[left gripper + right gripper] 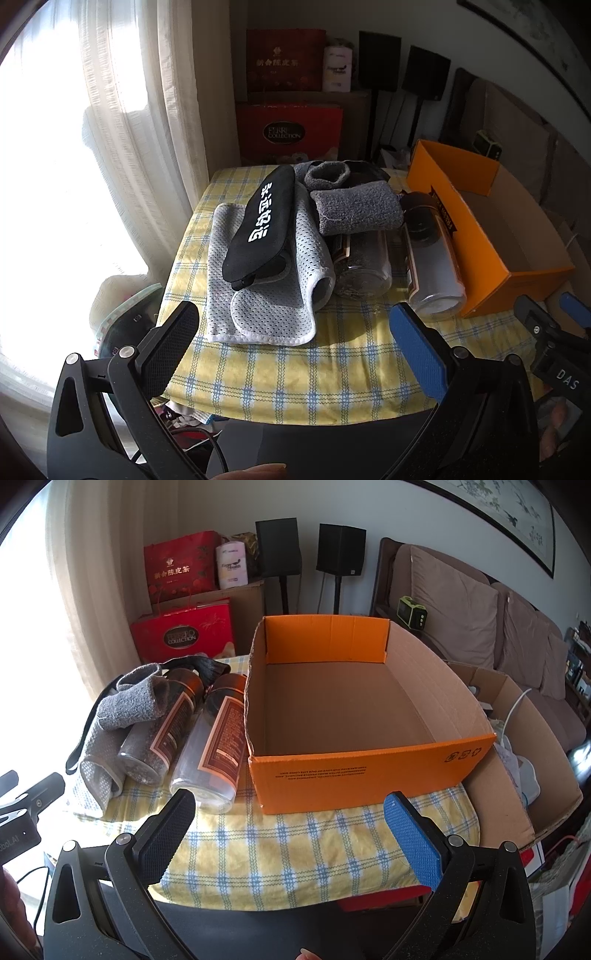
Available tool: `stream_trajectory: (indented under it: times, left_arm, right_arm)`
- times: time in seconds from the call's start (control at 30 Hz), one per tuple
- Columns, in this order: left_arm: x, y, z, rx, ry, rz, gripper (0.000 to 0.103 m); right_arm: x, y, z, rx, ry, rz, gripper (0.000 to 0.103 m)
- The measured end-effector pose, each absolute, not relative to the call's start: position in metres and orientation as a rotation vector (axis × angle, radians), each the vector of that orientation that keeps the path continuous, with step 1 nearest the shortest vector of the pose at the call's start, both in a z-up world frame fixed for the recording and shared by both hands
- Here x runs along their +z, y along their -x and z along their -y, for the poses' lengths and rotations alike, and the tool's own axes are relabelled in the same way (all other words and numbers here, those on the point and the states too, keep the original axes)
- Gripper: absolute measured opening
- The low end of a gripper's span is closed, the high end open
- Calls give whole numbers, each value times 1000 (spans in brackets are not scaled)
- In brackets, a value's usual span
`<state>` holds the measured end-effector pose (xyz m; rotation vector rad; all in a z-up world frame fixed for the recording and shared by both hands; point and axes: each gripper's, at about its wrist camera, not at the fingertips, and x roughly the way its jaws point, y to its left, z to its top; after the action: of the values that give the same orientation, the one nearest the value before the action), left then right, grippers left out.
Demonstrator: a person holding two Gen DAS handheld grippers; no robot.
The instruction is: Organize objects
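An open orange cardboard box (369, 771) stands empty on the yellow checked tablecloth (295, 845); it also shows in the left wrist view (491, 229). Left of it lie two clear jars with brown lids and labels (218, 734) (428, 251), a grey mesh wrap (266, 273), a black band with white lettering (262, 218) on top of it, and grey sweatbands (354, 210) (129, 705). My left gripper (295, 325) is open and empty, short of the mesh wrap. My right gripper (290, 812) is open and empty, in front of the box.
Red gift bags (184, 631) and two black speakers (310, 550) stand behind the table. A curtain (147, 110) hangs at the left. A brown sofa (480, 620) and a plain open carton (517, 760) are at the right.
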<state>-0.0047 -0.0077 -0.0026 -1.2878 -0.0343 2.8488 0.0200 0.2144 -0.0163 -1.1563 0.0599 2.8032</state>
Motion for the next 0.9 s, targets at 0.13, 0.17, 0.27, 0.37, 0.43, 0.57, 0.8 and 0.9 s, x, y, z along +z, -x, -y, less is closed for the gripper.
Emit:
stream_trajectory:
  times: [0.13, 0.17, 0.27, 0.37, 0.43, 0.57, 0.8, 0.9]
  left_arm:
    - [-4, 7, 12, 2837, 1274, 42, 103]
    - [-5, 7, 13, 2834, 1269, 44, 103]
    - [-6, 9, 19, 2849, 1271, 39, 103]
    - [-8, 11, 26, 2860, 1277, 53, 103]
    - [-8, 11, 31, 2855, 1269, 80, 103]
    - [-9, 12, 41, 2857, 1261, 106, 103]
    - [-10, 19, 62, 2830, 1262, 173, 102]
    - [-10, 30, 73, 2797, 1254, 219, 101]
  right_arm:
    - [-17, -18, -213, 2805, 1159, -52, 103]
    - [-17, -17, -213, 2807, 1159, -52, 103]
    - [-18, -17, -212, 2813, 1158, -47, 103]
    - [-19, -16, -211, 2819, 1162, -39, 103]
    - [-19, -15, -209, 2831, 1169, -36, 103]
    - [-17, -15, -203, 2869, 1167, -6, 103]
    - [-9, -7, -197, 2960, 1199, -82, 103]
    - [-3, -3, -190, 2992, 1192, -60, 103]
